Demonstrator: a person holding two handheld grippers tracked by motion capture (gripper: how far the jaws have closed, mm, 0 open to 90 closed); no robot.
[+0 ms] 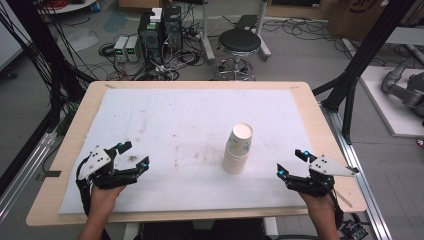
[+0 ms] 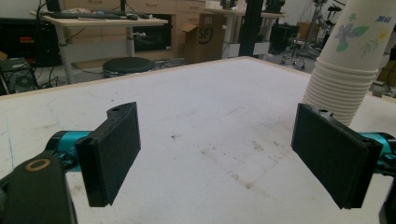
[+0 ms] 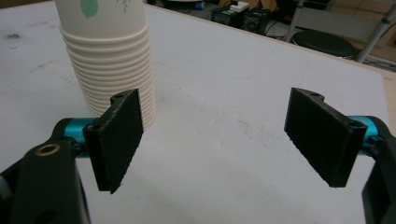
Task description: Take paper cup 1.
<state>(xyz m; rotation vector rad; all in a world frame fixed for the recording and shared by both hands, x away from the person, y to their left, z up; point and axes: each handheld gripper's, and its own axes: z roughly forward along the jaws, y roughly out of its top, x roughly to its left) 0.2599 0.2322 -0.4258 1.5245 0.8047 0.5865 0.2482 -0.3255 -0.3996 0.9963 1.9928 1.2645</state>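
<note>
The cup stack [image 1: 238, 148] stands upside down on the white mat [image 1: 175, 120], right of the middle. Both claw views cut off its top, so its bottom rims alone can be counted. What is inside cannot be seen. The left claw [image 1: 131, 155] and right claw [image 1: 290, 162] rest near the desk [image 1: 75, 125] front edge, both gaping empty, bare mat all around.
</note>
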